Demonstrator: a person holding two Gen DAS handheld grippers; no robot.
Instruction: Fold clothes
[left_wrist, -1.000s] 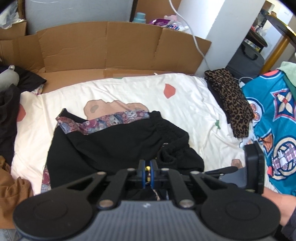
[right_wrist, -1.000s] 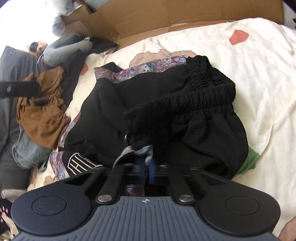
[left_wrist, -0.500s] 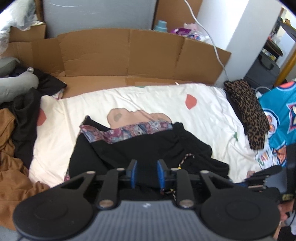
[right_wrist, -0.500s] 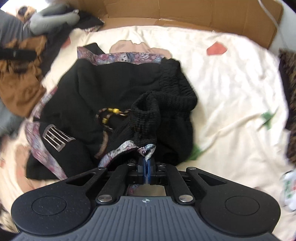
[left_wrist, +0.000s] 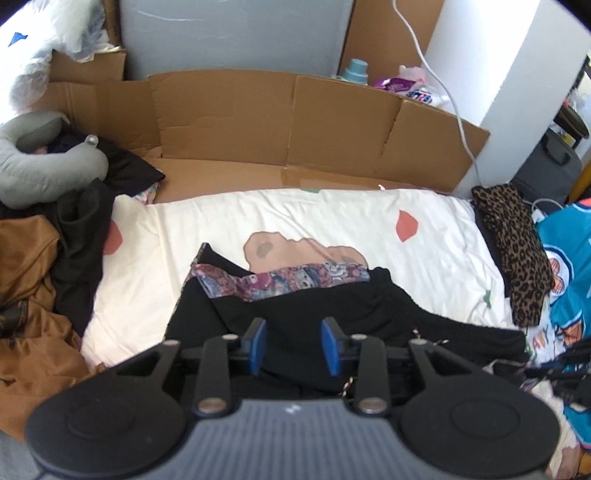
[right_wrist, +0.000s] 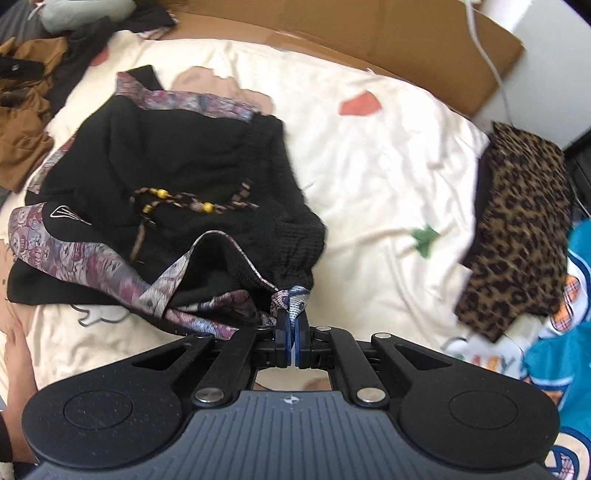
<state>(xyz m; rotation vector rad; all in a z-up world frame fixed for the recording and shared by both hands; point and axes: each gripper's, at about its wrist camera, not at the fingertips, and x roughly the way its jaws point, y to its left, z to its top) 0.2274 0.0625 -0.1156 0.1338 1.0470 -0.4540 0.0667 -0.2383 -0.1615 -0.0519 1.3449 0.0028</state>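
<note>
Lying bunched on the cream bed sheet (left_wrist: 332, 218), the black garment (right_wrist: 177, 162) has bare sheet on its right up to the leopard-print cloth (right_wrist: 524, 236). Left tongs (left_wrist: 294, 345) hover open, empty, above it; right tongs (right_wrist: 293, 332) pinch its patterned hem.

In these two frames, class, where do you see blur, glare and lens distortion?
Left wrist view: fisheye bends the cardboard edges, dark corners, glare top left. Right wrist view: motion blur smears the black garment and leopard cloth; the right gripper stays sharp.
</note>
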